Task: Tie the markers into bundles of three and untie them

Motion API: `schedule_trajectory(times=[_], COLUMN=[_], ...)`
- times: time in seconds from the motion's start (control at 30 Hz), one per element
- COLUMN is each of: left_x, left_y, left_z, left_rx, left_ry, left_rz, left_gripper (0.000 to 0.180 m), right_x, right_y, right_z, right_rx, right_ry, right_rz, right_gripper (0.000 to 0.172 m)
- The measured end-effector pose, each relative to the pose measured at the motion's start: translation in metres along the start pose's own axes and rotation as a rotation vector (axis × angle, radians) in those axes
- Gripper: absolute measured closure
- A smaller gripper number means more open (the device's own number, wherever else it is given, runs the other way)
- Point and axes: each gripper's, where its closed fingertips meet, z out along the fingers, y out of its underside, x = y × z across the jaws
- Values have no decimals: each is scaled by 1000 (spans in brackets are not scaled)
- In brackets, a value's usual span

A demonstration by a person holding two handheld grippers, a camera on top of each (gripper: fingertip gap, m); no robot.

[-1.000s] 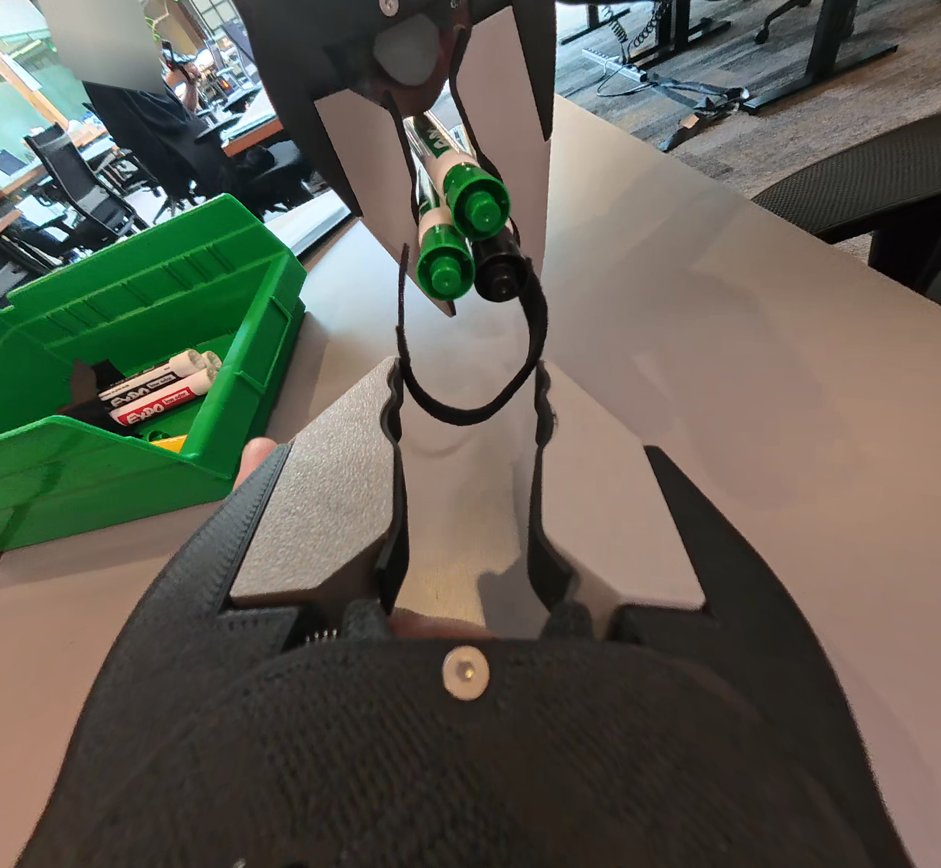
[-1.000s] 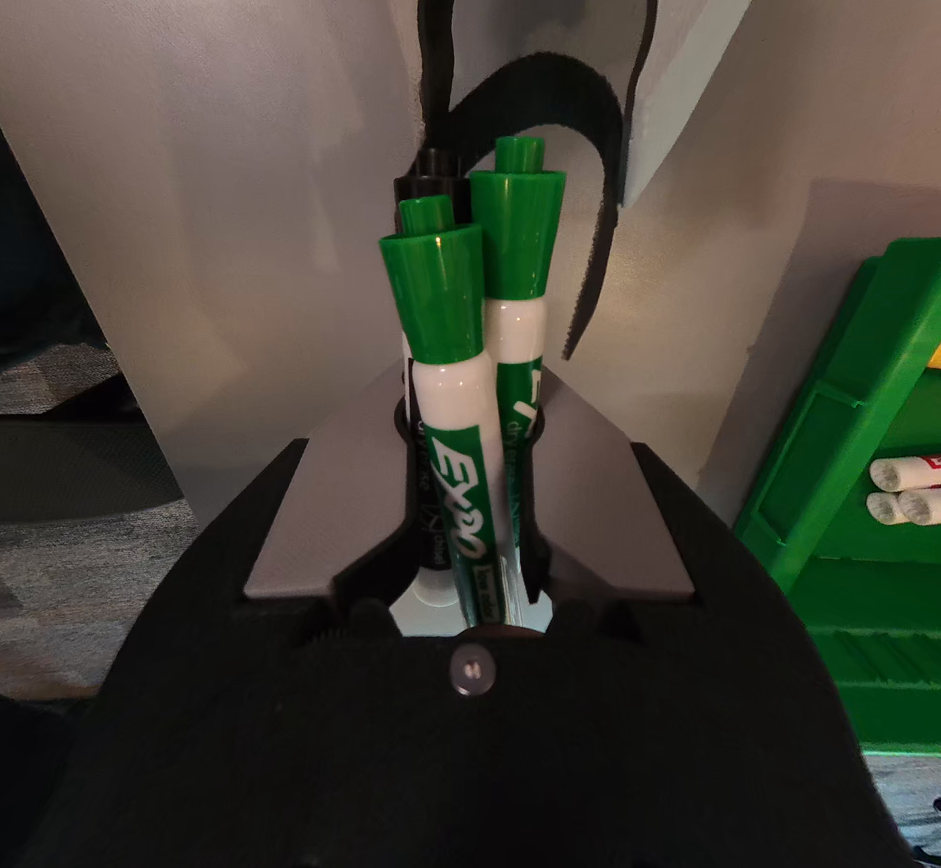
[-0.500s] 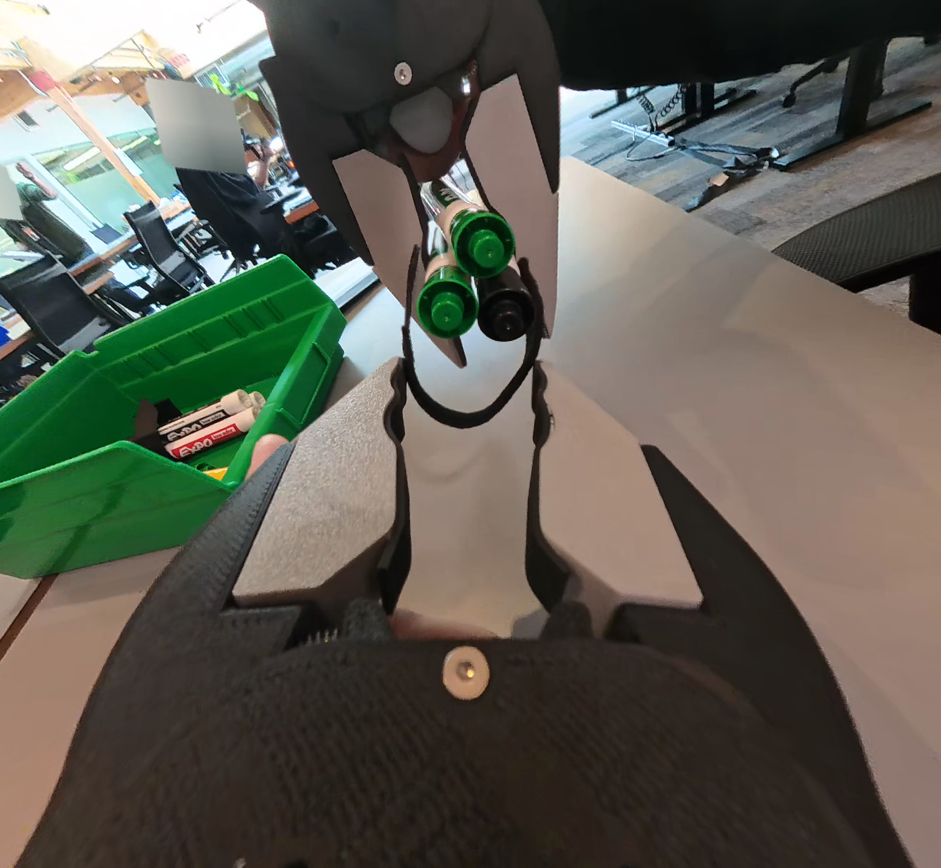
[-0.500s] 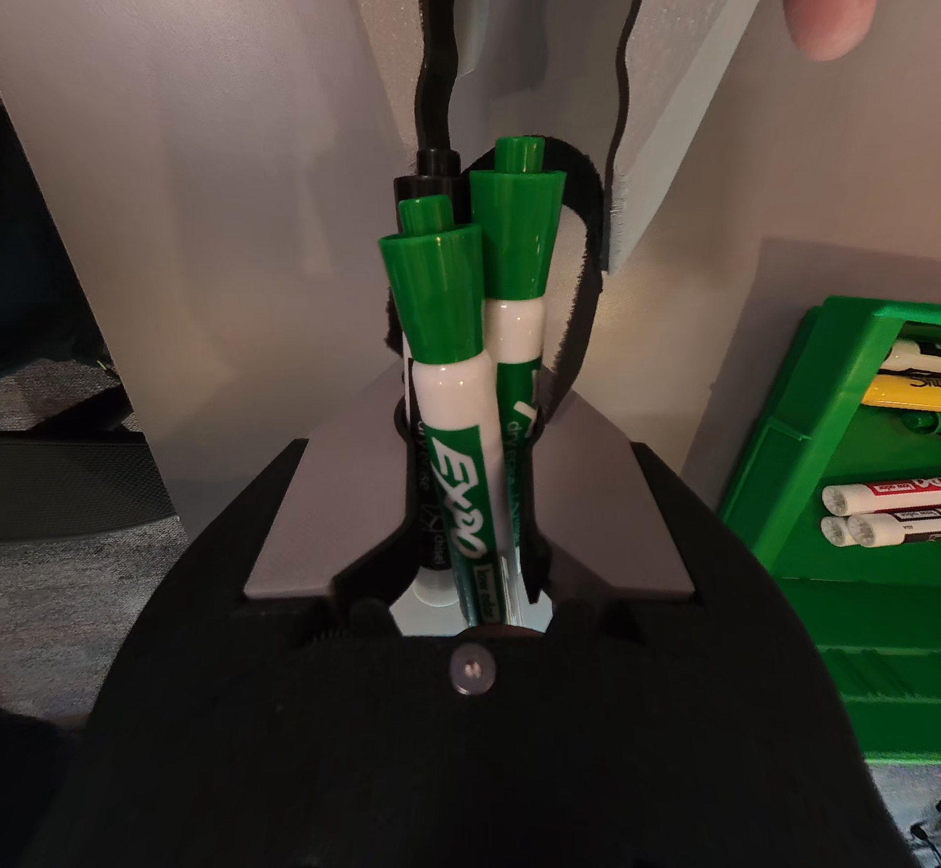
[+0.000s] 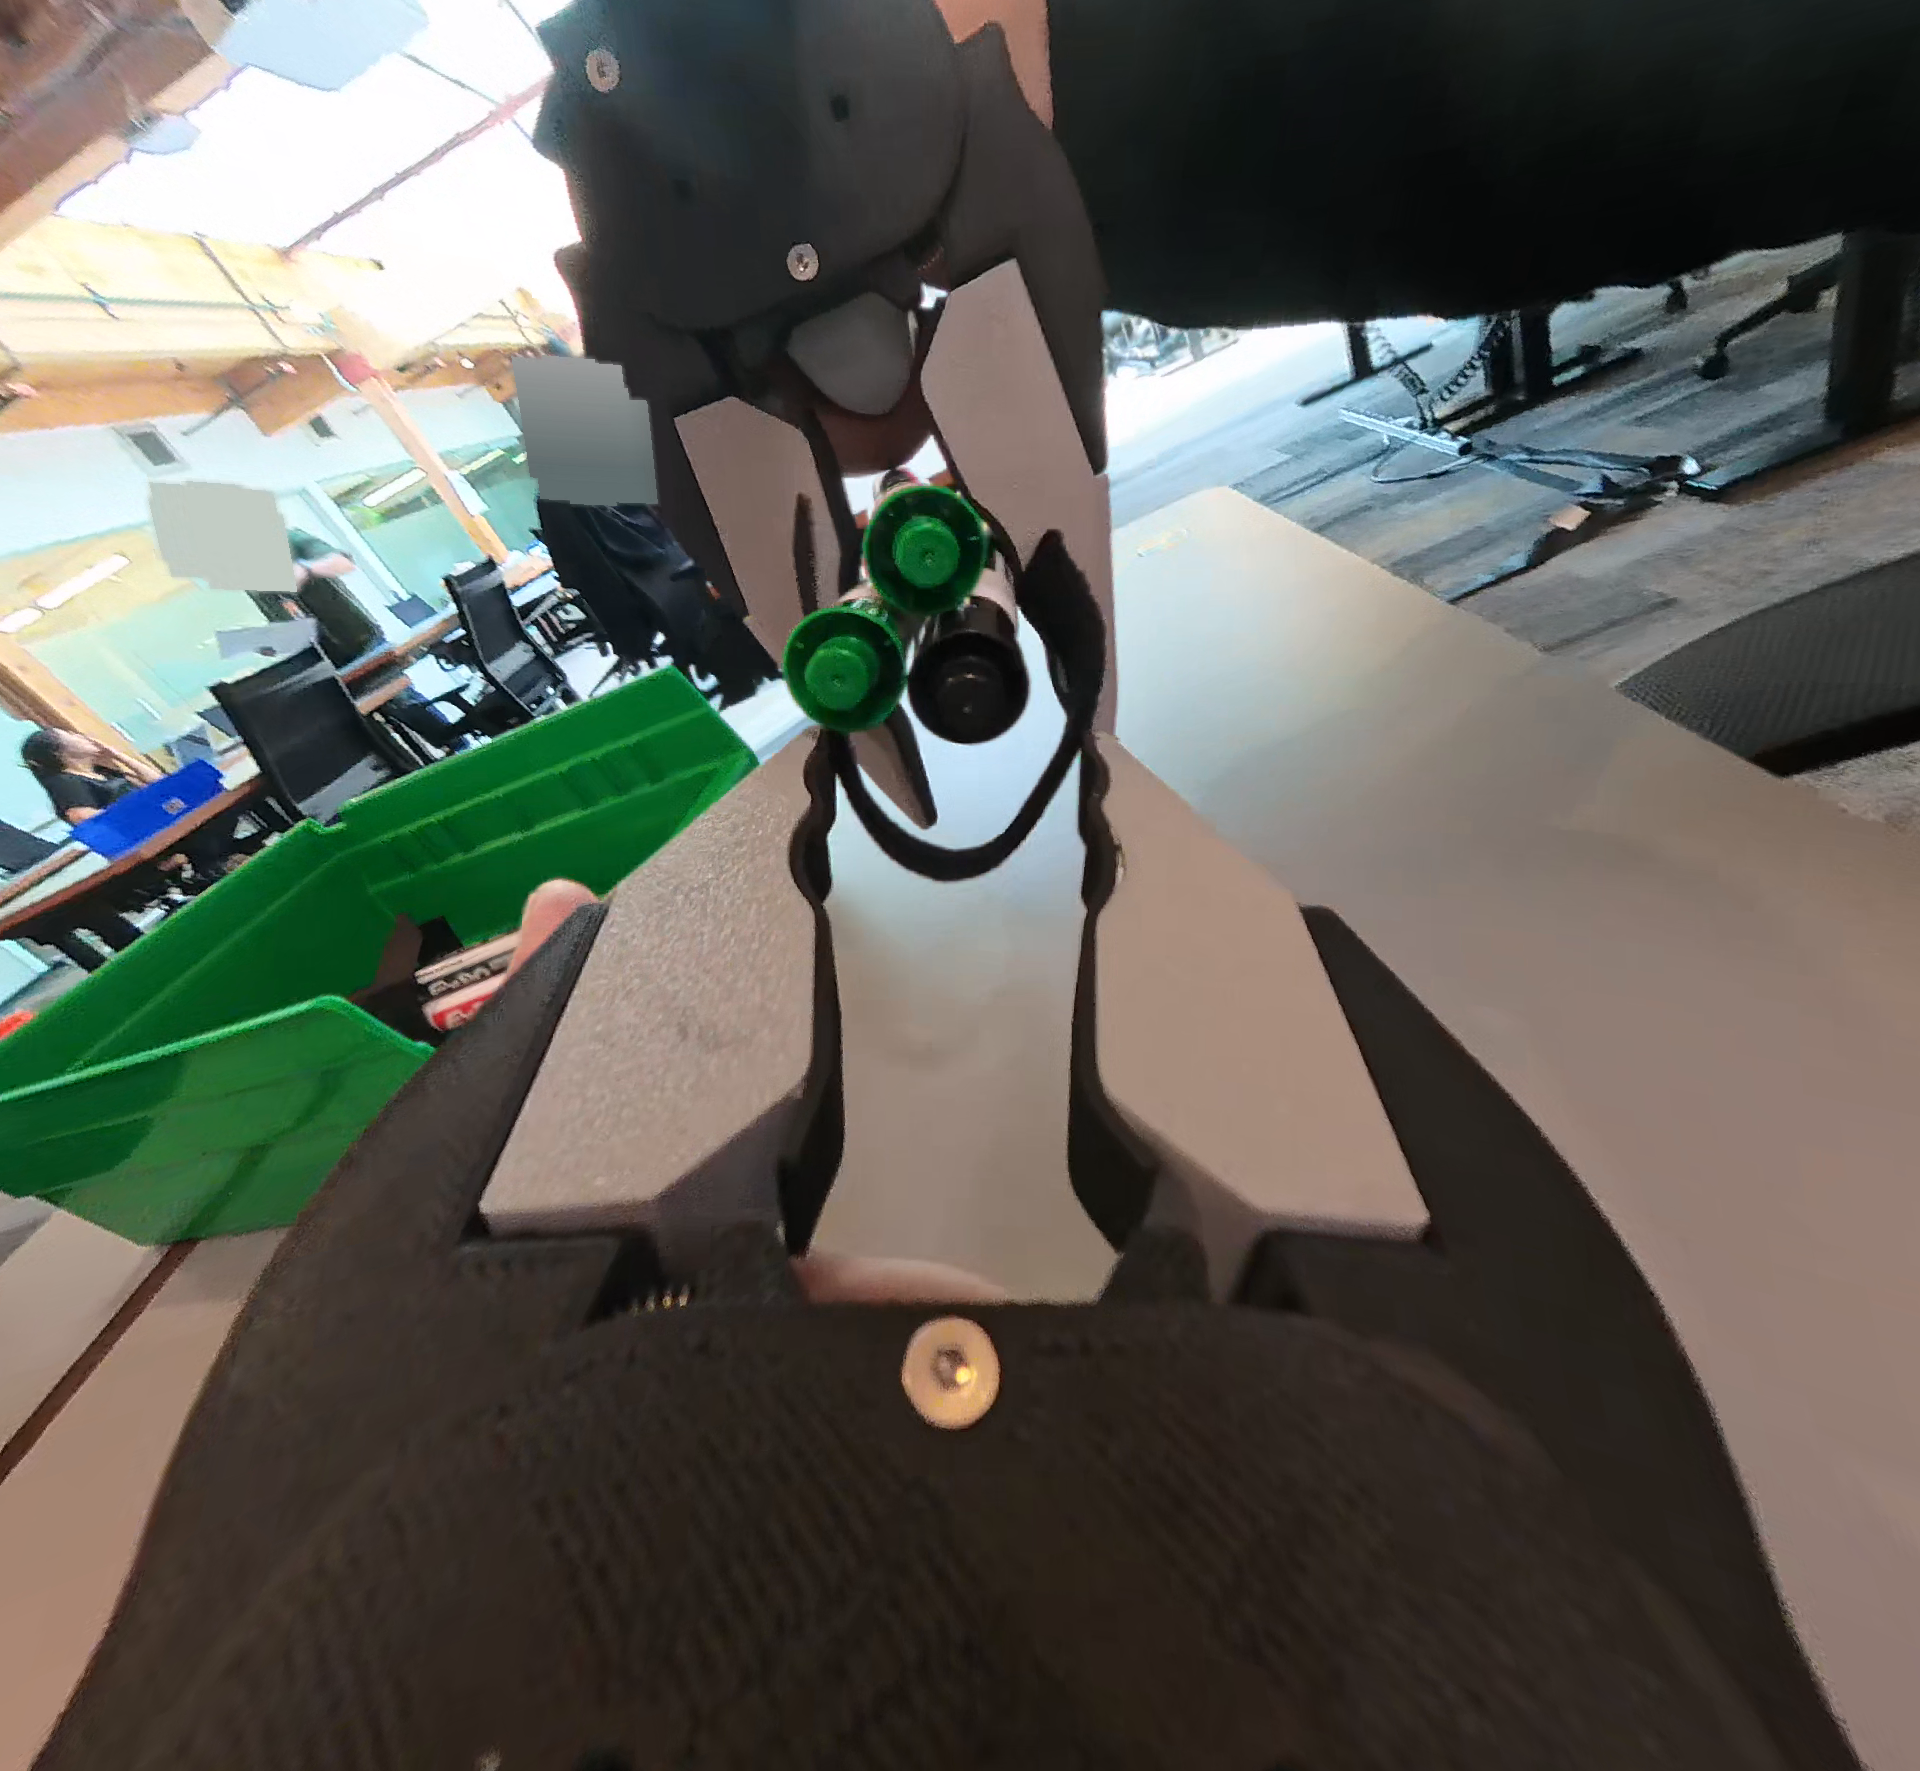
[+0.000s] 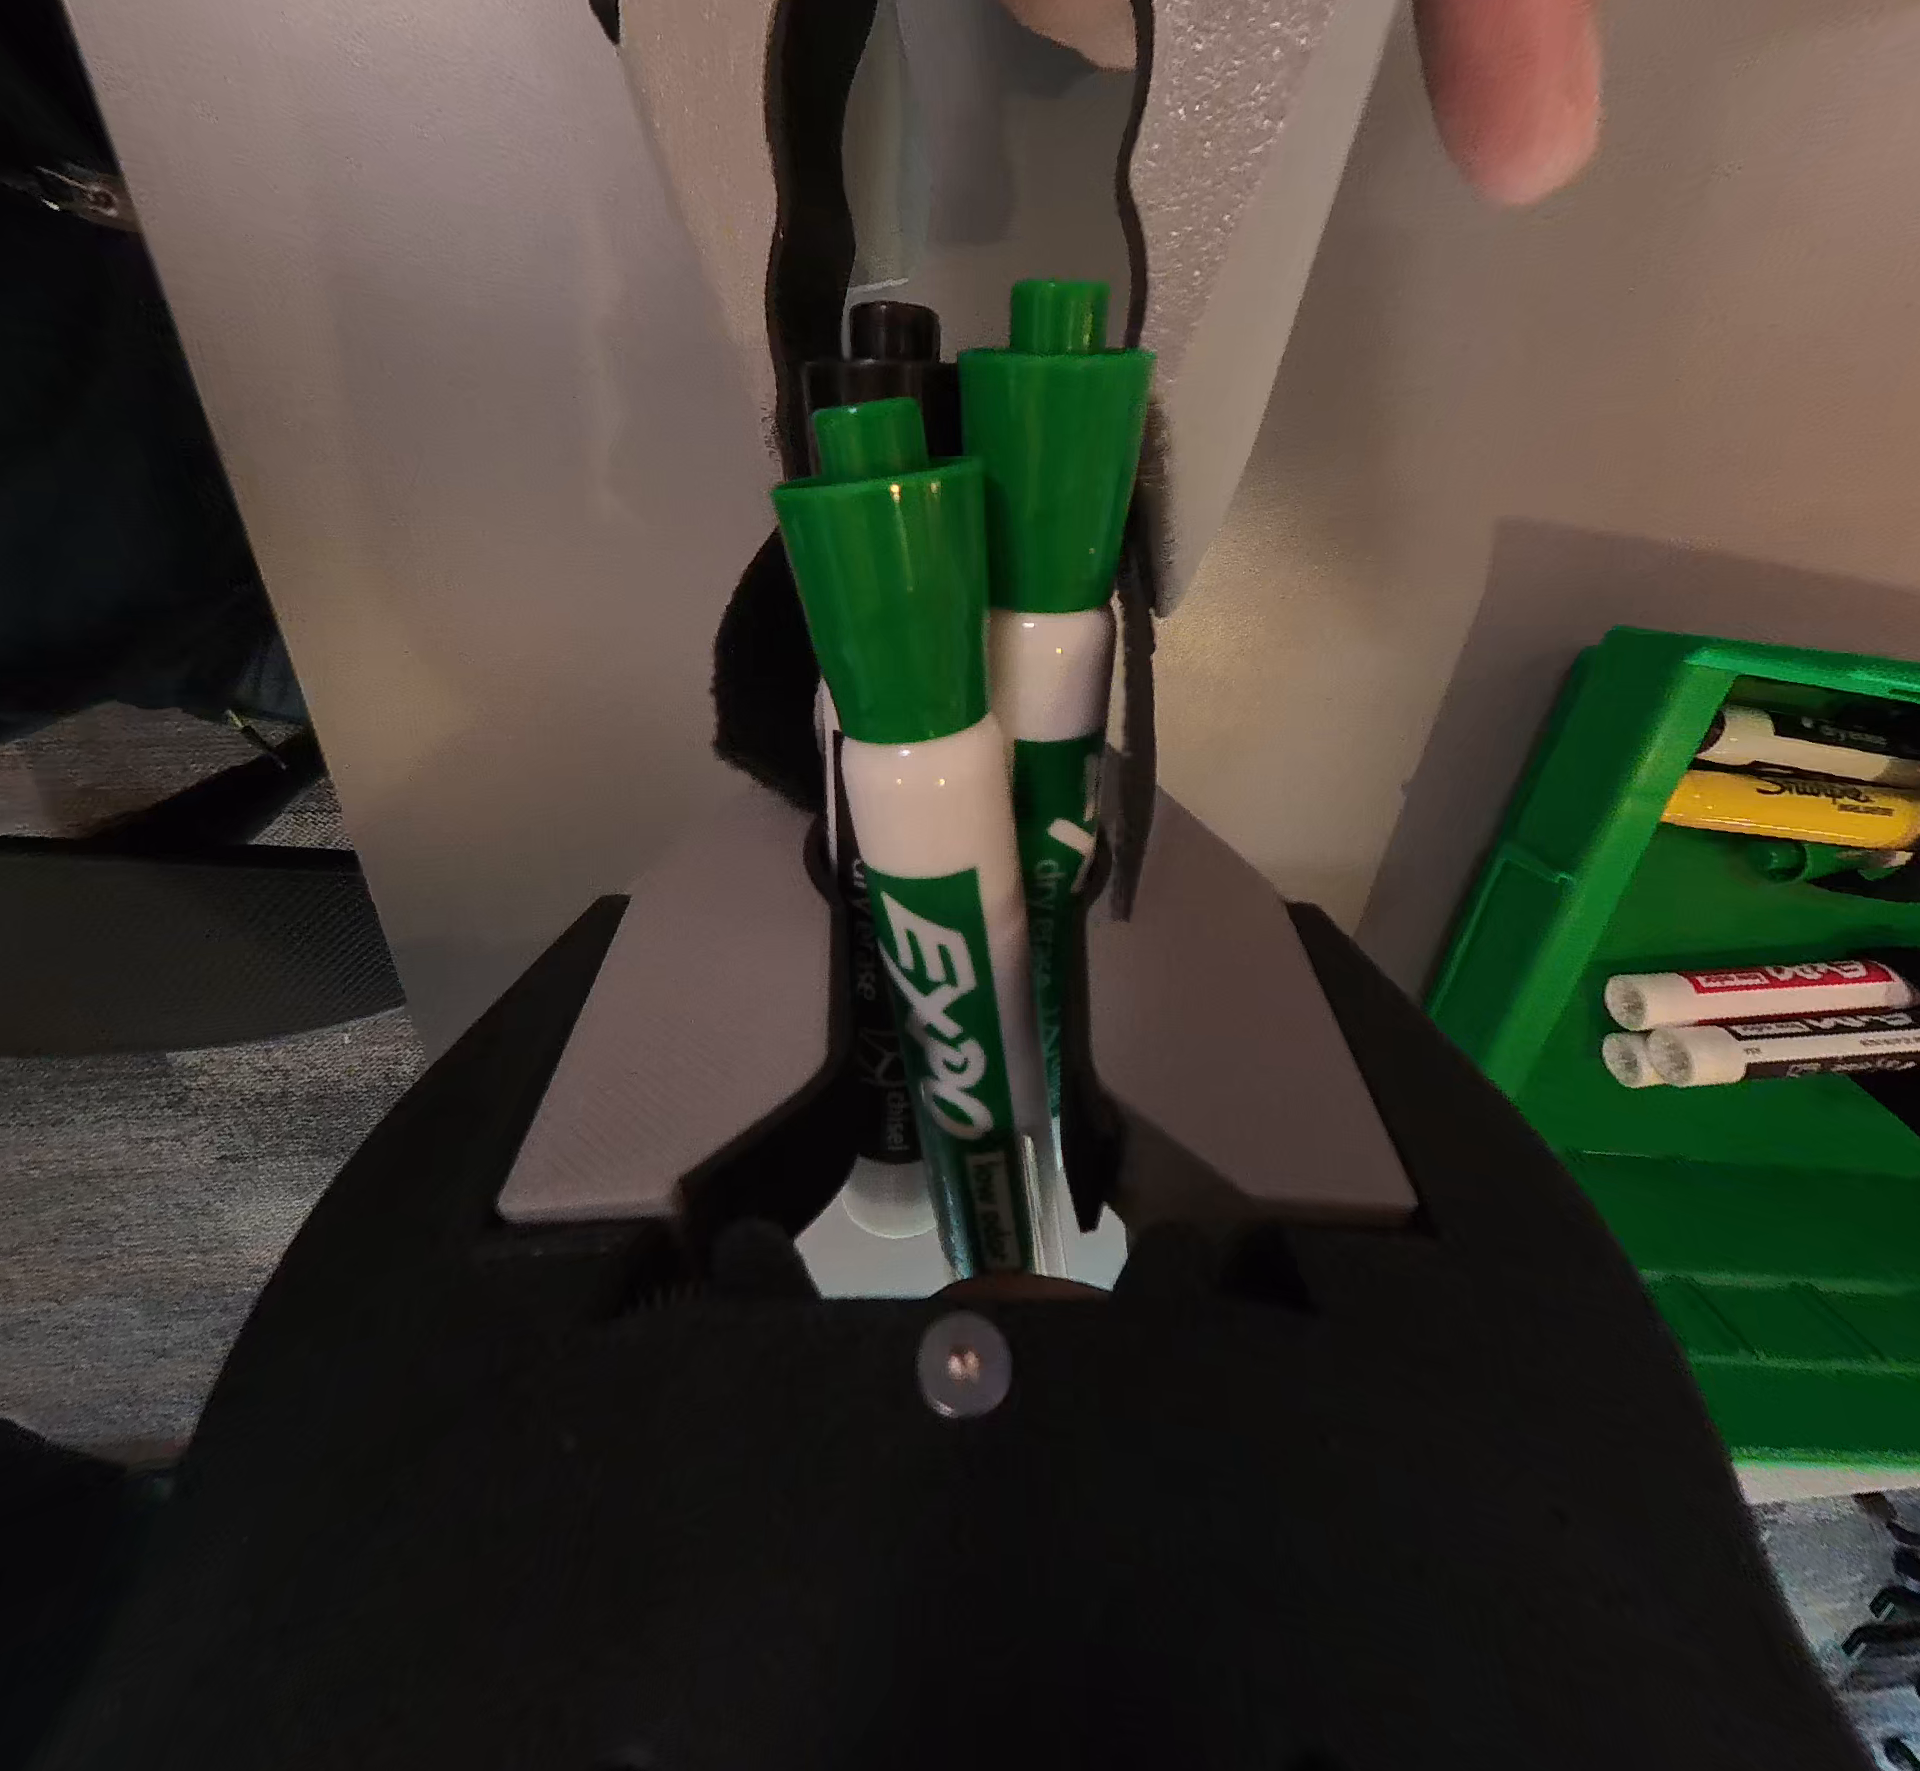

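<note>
While my right jaws pinch three markers, two green-capped and one black, my left jaws stand spread, stretching a black strap loop around the marker ends.

Open office, desks, swivel chairs

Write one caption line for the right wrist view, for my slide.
Right gripper clamps two green-capped markers and one black-capped marker, with a green bin at right.
</note>
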Motion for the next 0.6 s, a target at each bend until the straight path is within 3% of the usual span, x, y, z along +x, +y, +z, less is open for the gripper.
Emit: schedule_trajectory(times=[0.6], left_x=[0], left_y=[-46], left_z=[-10], left_rx=[217], left_ry=[-75], left_rz=[-106], left_gripper=[142], right_x=[-16], right_y=[-25], right_z=[-22], right_rx=[45], right_ry=[-26], right_rz=[-61], right_gripper=[135])
